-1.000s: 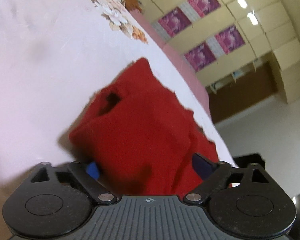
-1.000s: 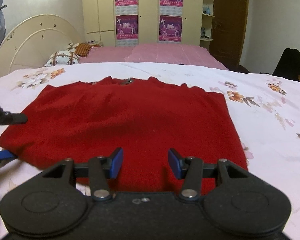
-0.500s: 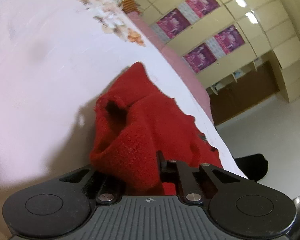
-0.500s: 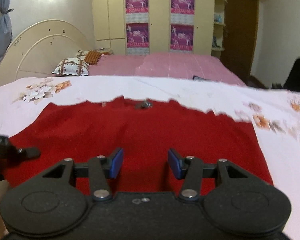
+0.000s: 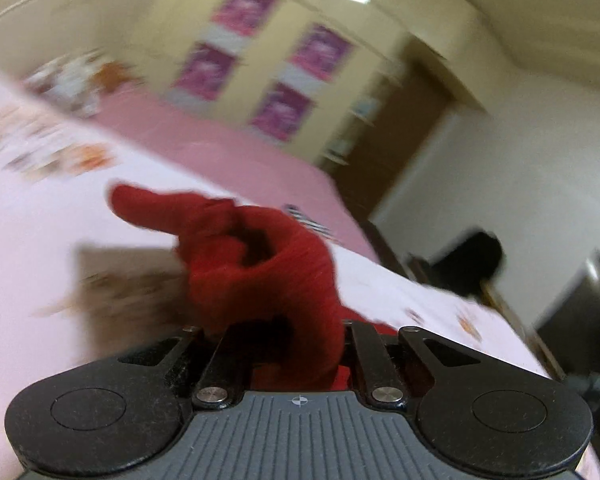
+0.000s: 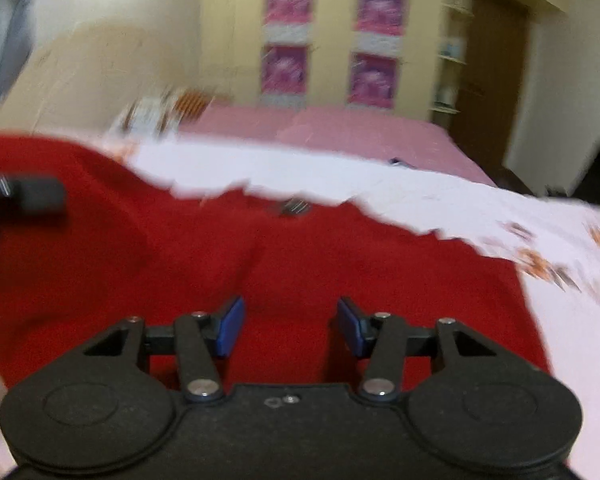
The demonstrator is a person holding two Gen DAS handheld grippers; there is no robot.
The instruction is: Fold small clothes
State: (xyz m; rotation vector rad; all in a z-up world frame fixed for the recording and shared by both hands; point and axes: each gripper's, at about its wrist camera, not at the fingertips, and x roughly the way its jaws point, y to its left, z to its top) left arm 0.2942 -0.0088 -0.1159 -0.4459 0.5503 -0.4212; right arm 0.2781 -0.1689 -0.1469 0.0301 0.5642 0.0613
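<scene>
A red knitted garment lies on the white flowered bedspread. My left gripper is shut on the garment's left edge and holds it bunched and lifted off the bed. In the right wrist view the raised cloth stands at the left, with the left gripper's body in front of it. My right gripper is open and empty, its blue pads just above the garment's near middle.
A pink bed lies behind, with pillows at the headboard. A cream wardrobe with purple posters and a brown door stand at the back. A dark object sits on the floor at the right.
My left gripper closed on the garment's left edge, lifted it and swung it up and over. My right gripper stayed open and moved forward over the cloth.
</scene>
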